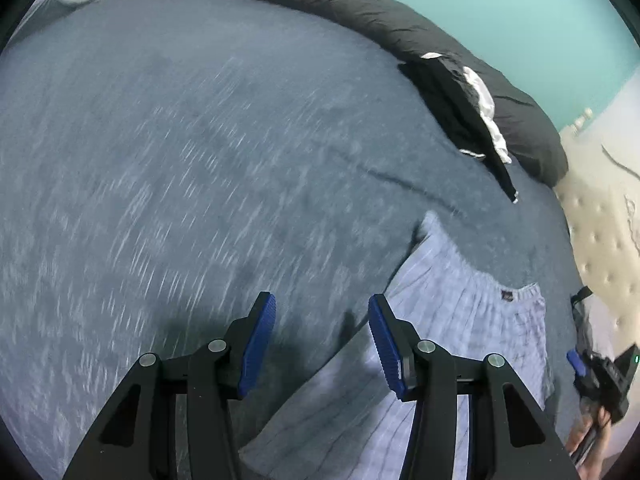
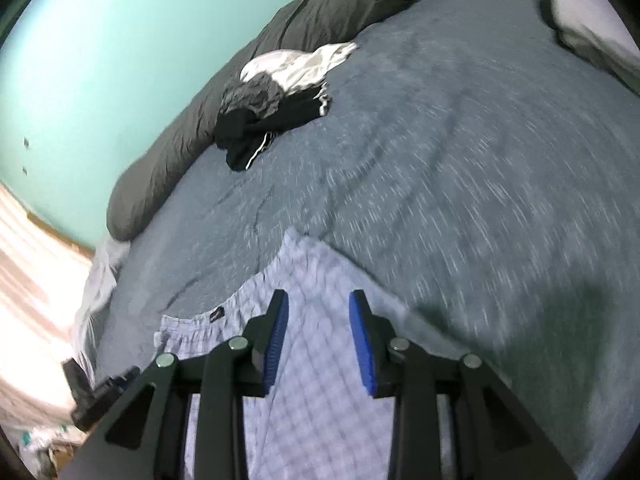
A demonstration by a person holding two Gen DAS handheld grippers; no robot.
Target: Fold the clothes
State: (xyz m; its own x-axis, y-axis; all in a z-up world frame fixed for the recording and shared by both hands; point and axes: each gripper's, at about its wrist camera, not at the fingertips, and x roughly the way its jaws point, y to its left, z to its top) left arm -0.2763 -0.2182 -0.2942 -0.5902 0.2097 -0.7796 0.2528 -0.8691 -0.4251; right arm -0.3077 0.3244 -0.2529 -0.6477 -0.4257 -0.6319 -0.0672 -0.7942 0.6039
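Light blue checked shorts (image 1: 460, 320) lie flat on the grey-blue bed cover (image 1: 200, 160), waistband with a small dark label towards the bed's edge. My left gripper (image 1: 322, 312) is open and empty, hovering over the shorts' left edge. In the right wrist view the shorts (image 2: 320, 400) lie under my right gripper (image 2: 319, 308), which is open and empty above their middle. The right gripper also shows at the far right of the left wrist view (image 1: 600, 376). Both views are blurred by motion.
A pile of black, grey and white clothes (image 2: 276, 96) lies at the far side of the bed cover (image 2: 480, 160) against a long dark pillow (image 2: 192, 140). A teal wall (image 2: 100, 60) stands behind. A quilted mattress edge (image 1: 600, 220) shows at right.
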